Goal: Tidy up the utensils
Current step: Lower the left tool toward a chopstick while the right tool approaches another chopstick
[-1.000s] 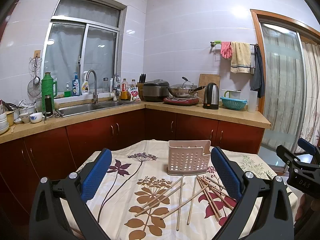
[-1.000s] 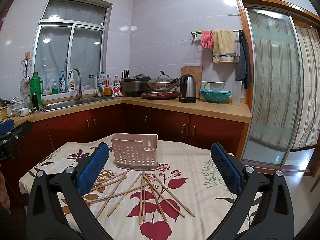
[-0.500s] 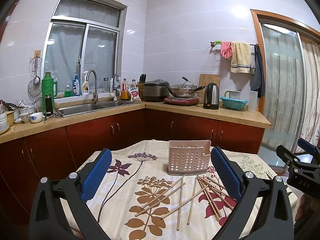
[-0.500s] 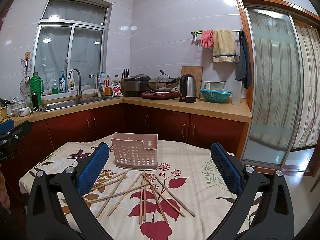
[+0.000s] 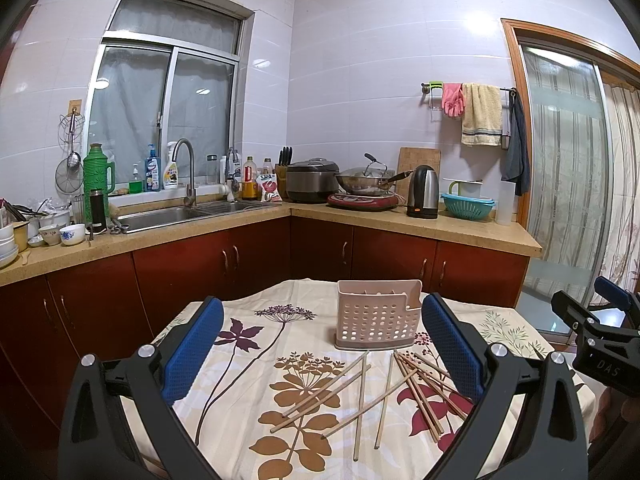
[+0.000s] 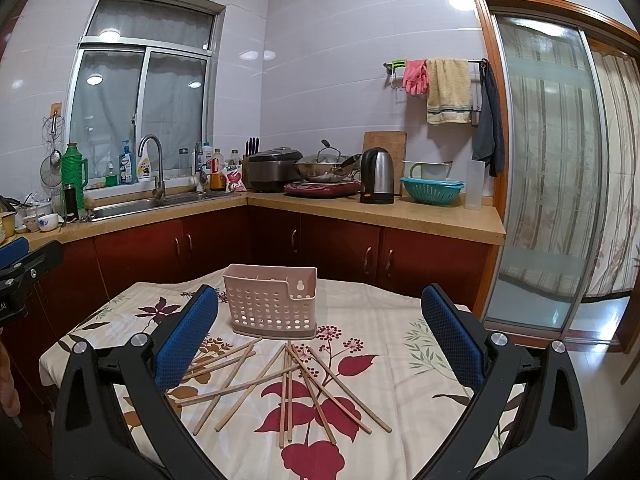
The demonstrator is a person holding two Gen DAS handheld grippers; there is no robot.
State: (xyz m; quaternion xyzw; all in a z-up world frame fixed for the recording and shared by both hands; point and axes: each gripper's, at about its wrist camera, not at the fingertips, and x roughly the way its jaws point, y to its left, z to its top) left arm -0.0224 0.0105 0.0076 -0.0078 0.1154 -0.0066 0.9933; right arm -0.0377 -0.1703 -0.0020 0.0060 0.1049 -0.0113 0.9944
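Chopsticks of pale wood (image 6: 280, 384) are seen between the blue-padded fingers (image 6: 186, 338) of the right tool (image 6: 320, 344), whose jaws are held wide apart with nothing between them but air. The left tool (image 5: 320, 348) is likewise held spread and empty above the same scatter. Nothing is found to have changed over the last second: neither tool has been moved, and no stick has been shifted. It is judged from this that the task has not been started and that a first pick is only being lined up. The sticks lie loose and crossed on the flower-printed cloth of the bench (image 6: 400, 352), toward its near edge. Just beyond them, toward the far edge, the pink perforated plastic holder (image 6: 270, 300) stands upright; whether anything is inside cannot be told.
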